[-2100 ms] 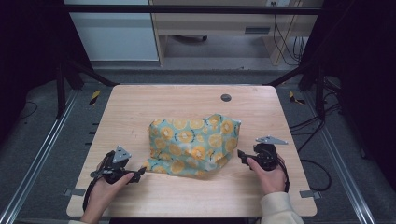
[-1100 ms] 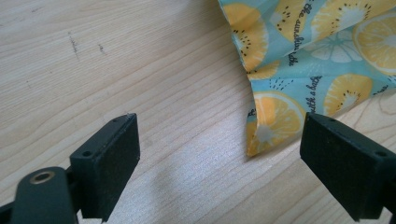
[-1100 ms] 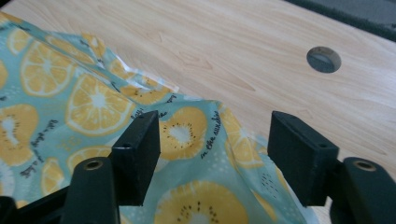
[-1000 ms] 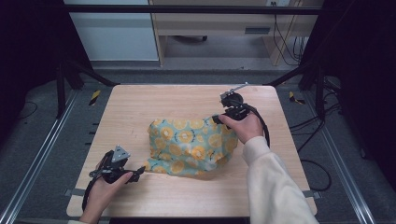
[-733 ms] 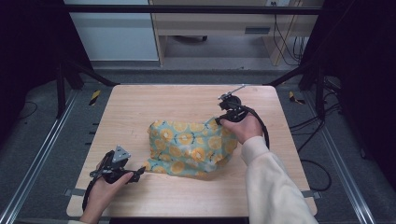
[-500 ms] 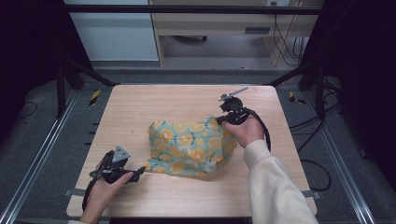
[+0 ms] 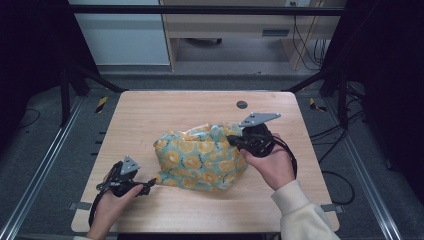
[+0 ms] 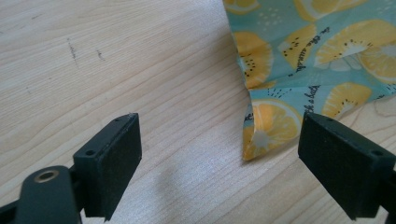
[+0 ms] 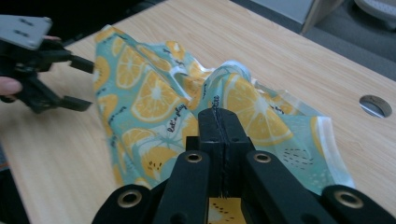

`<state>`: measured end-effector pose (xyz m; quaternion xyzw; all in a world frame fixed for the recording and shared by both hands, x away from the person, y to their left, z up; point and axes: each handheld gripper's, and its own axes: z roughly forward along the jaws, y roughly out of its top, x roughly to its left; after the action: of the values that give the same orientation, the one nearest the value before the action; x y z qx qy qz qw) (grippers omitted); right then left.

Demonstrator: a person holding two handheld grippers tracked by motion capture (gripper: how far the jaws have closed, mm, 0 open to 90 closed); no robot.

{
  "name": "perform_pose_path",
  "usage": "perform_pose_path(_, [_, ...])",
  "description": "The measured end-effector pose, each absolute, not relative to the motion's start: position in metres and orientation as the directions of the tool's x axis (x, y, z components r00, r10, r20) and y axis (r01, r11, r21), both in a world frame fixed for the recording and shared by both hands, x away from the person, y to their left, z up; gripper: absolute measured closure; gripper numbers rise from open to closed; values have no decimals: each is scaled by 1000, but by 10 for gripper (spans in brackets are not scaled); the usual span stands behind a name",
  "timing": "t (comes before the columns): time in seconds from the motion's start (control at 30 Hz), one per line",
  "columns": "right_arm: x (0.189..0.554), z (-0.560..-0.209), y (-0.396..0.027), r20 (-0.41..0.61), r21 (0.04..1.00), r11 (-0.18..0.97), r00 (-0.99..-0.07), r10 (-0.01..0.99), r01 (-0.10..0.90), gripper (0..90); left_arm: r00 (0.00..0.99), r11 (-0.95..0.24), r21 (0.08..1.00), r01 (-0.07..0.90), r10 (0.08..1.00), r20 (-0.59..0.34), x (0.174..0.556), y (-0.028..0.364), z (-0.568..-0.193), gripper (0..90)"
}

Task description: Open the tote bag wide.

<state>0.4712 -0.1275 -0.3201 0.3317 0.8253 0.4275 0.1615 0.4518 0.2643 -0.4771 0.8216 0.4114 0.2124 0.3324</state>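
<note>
The cloth [image 7: 202,159] lies mid-table [image 7: 150,115], its far right edge pinched in the right gripper [image 7: 236,142], apparently lifted slightly. The left gripper [image 7: 149,186] gapes beside its near corner.

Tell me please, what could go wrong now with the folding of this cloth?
1. The right gripper pinches only a thin edge of the orange-print cloth; the fabric may slip out if it is pulled.
2. The left gripper is open beside the near corner and pins nothing, so the whole cloth could slide over the table.
3. The lifted part looks bunched, so creases may stay.
</note>
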Motion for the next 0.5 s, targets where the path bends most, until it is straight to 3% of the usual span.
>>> perform_pose_path(0.5, [429, -324, -124, -10, 835, 430, -771, 637, 344, 899, 569, -424, 730, 535, 820, 59, 451, 267, -473, 135])
